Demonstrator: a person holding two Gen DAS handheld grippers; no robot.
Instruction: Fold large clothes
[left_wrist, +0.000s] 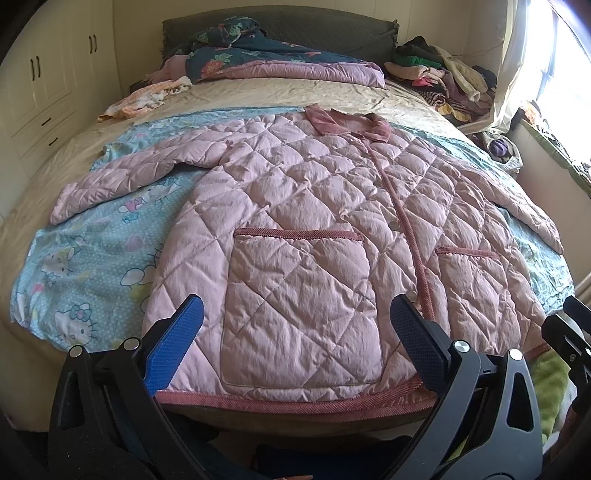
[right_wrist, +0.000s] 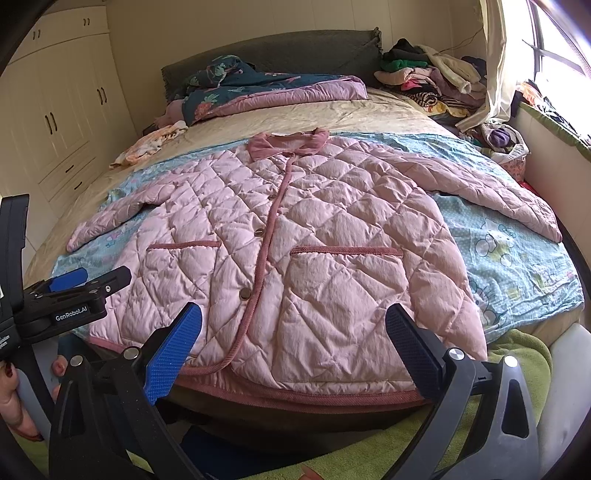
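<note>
Pink quilted jacket (right_wrist: 295, 258) spread flat, front up, on the bed (right_wrist: 295, 114).

Both sleeves lie out to the sides over a blue cartoon sheet (right_wrist: 517, 258); left gripper (left_wrist: 295, 343) and right gripper (right_wrist: 291, 343) hover at the hem, fingers apart, holding nothing.

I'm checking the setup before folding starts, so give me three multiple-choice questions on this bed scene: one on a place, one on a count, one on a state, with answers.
1. Where does the pink quilted jacket lie?
A. on the blue cartoon sheet
B. on the floor
C. in the wardrobe

2. How many patch pockets show on its front?
A. one
B. two
C. four

3. How are the right gripper and left gripper?
A. both shut on the hem
B. one shut
C. both open, holding nothing

Answers: 1 A, the sheet shows around it; 2 B, one either side of the placket; 3 C, fingers spread above the hem.
</note>
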